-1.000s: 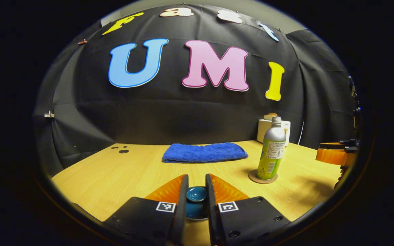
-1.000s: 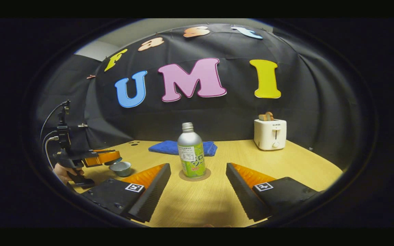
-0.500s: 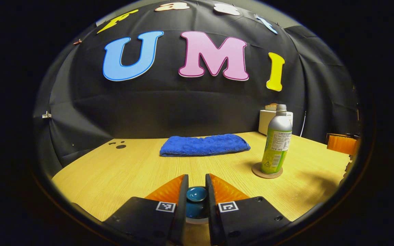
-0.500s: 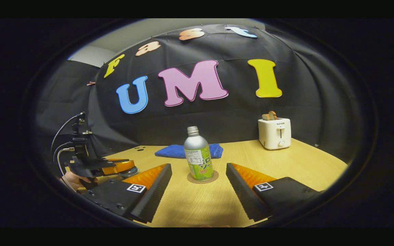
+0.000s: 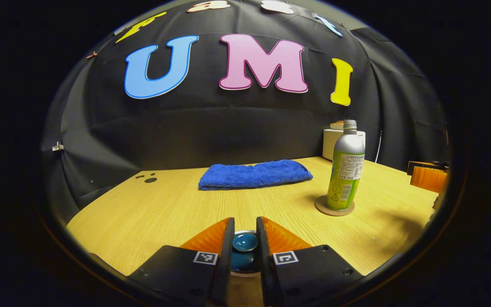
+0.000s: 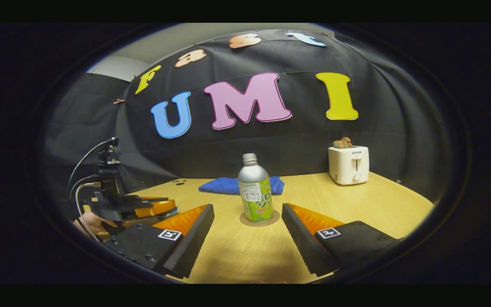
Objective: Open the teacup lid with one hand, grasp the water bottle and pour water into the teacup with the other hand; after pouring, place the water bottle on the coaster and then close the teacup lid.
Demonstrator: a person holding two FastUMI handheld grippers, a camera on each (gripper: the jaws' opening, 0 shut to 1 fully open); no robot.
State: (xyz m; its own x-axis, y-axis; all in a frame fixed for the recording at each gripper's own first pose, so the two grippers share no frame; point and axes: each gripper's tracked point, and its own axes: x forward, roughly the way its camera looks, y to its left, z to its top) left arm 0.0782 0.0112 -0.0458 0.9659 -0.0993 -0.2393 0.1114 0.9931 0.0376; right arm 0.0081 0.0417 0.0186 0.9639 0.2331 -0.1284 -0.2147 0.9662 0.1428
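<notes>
I'm gripping the teacup lid by its knob with the left tool, both fingers pressing on the knob. The cup under the lid is hidden by the fingers, so I can't tell if the lid is sitting on it or lifted. In the right gripper view the left tool is showing at far left, low over the surface, with a hand behind it. I'm holding the right tool released, fingers spread wide, aiming at the water bottle. The bottle is standing upright on the coaster, centred between the fingers but farther off, not touching them. A folded blue towel is lying behind the bottle. A white toaster is sitting at far right near the wall.
</notes>
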